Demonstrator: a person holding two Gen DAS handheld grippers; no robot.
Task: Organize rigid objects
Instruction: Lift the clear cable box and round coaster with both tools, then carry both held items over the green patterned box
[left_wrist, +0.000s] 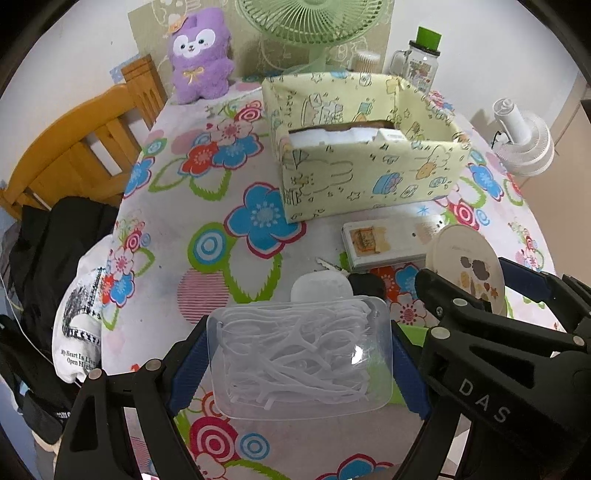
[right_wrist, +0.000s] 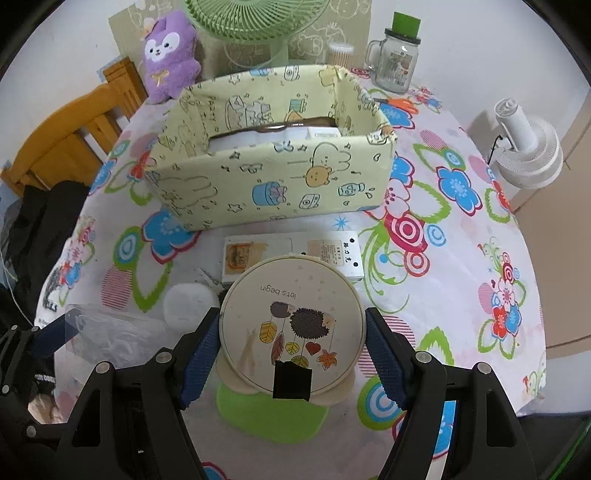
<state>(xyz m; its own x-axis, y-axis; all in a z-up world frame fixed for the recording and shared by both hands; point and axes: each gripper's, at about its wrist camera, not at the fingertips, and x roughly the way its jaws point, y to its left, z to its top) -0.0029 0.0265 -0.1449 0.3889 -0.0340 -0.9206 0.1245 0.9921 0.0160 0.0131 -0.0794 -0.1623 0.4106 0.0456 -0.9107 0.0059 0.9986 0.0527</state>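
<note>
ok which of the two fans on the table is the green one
The green fan at the back, beside the purple plush; the white fan lies at the right edge.

Even indoor light, soft shadows, heavy fisheye warp w/ dark corners.

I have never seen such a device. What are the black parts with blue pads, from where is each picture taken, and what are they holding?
They are two hand-held claws; a person works them, with no robot arm. Each picture comes from a camera on one claw, looking along its fingers. The left claw grips a clear box of floss picks. The right claw grips a round tin with a hedgehog picture. Beyond them, on the flowered tablecloth, stand a yellow patterned box and a flat white box.
</note>
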